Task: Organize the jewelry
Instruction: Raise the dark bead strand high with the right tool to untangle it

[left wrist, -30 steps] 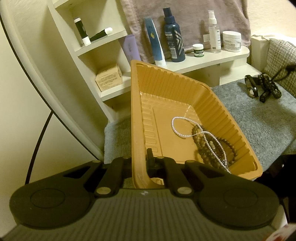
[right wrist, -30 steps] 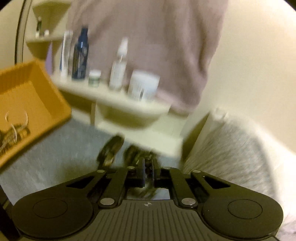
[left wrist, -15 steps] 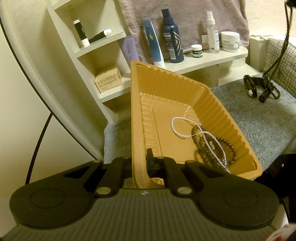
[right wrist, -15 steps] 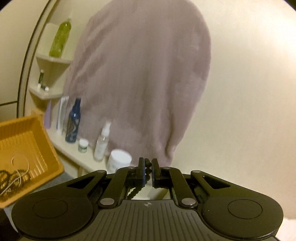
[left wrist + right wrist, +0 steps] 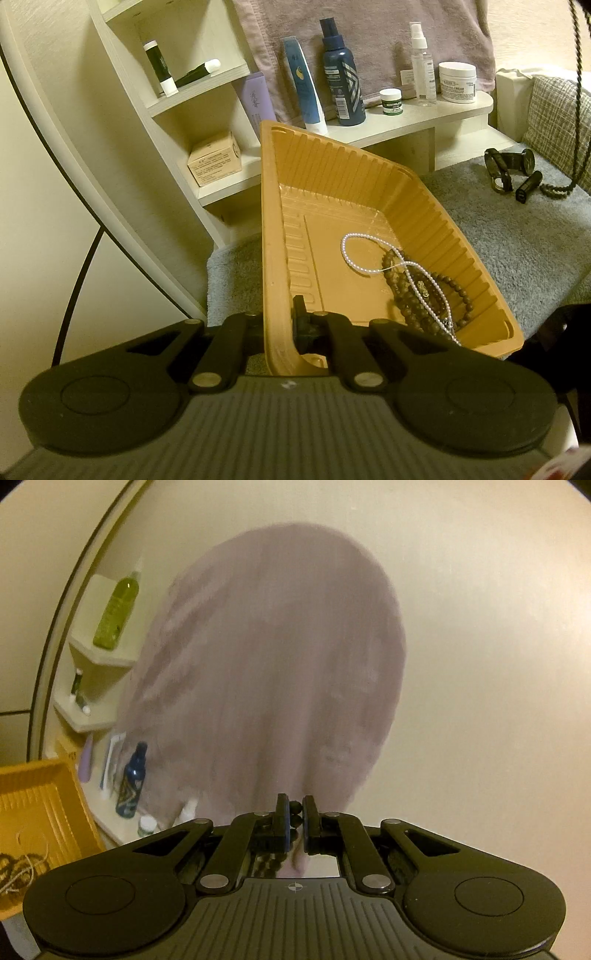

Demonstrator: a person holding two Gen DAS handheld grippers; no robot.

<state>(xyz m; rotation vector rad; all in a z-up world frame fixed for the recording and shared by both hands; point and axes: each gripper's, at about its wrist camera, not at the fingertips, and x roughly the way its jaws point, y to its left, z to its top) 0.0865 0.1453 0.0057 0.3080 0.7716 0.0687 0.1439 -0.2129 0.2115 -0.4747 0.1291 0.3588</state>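
Since the earlier frame we see the right gripper (image 5: 294,818) raised, now facing the towel (image 5: 266,664) and wall, its jaws clenched on a dark bead strand (image 5: 294,806) that, in the left view, hangs down to the grey mat (image 5: 517,236). Our left gripper (image 5: 279,328) stays clamped on the orange tray's (image 5: 271,221) rim, holding it tilted. Inside lie a pearl strand (image 5: 354,258) and brown beads (image 5: 424,295). On the mat, a watch (image 5: 509,162) remains near the strand's end.
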